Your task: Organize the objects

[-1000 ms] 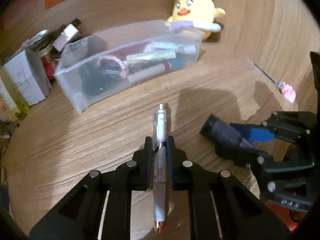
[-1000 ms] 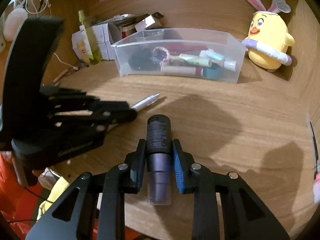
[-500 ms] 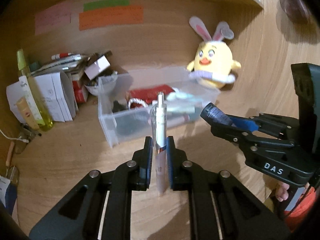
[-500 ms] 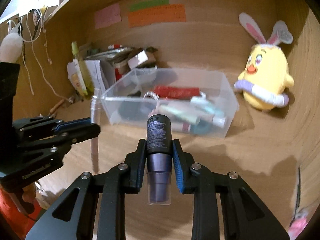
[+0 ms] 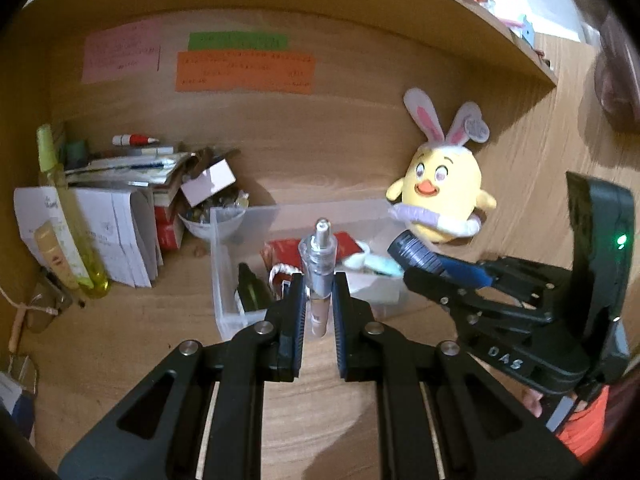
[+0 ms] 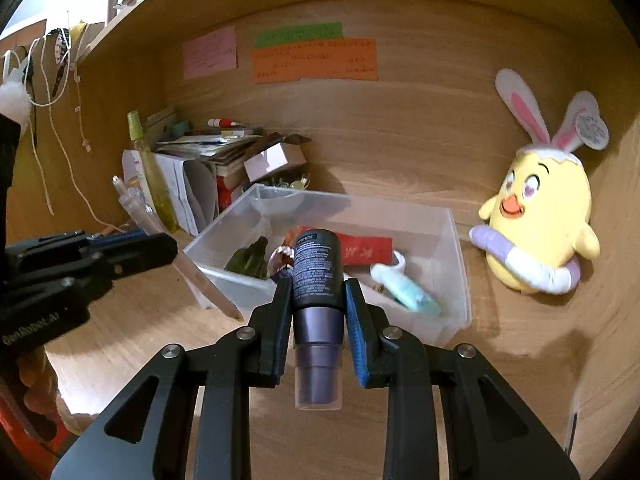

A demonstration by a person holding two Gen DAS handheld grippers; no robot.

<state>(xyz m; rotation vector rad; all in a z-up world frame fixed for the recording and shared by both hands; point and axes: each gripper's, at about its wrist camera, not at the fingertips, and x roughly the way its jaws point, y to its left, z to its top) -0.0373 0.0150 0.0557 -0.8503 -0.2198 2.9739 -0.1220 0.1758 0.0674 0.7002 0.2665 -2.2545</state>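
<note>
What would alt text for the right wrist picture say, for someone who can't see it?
The right claw grips a dark cosmetic bottle above a wooden desk, in front of a clear plastic bin of toiletries. At left, the left claw holds a pen; a yellow chick plush with bunny ears sits at right.

Yellow plush chick [image 6: 538,228] with pink-white ears, clear bin [image 6: 456,240], orange note [image 6: 316,60], green note [image 6: 300,34]
</note>
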